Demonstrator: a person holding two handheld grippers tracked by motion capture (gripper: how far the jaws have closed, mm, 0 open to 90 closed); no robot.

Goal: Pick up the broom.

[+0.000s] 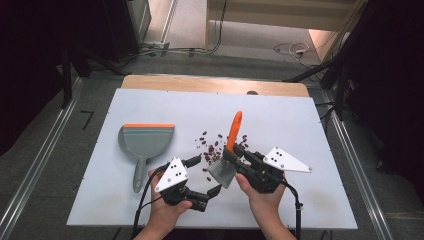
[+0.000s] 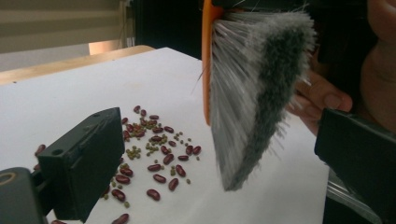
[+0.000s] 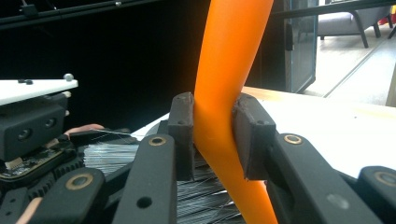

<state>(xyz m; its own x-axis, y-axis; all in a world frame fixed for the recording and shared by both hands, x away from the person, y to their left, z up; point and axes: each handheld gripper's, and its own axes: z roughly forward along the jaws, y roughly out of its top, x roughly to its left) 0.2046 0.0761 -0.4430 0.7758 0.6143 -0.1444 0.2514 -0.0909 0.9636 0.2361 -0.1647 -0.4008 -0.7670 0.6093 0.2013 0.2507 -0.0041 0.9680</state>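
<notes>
Here, the right gripper (image 3: 212, 140) has its jaws clamped on the orange handle of the brush (image 1: 227, 160), whose long axis runs from the grey bristle head, nearest the person, away across the table to the handle tip. The bristles hang just above the white table (image 1: 300, 130), at the near edge of the scattered beans (image 1: 212, 147), so the beans lie directly beyond the bristles; a sweep toward the dustpan would carry them leftward. The left gripper (image 2: 219, 154) stands with its jaws wide apart and nothing between the pads, just left of the brush head and pointing toward it; its own view looks past the beans at the bristles. The dustpan (image 1: 145, 142) rests well left of the brush, mouth away from the person, handle toward them; the left gripper is the nearer one to it. Between beans and dustpan lies bare table, with nothing in the way.
</notes>
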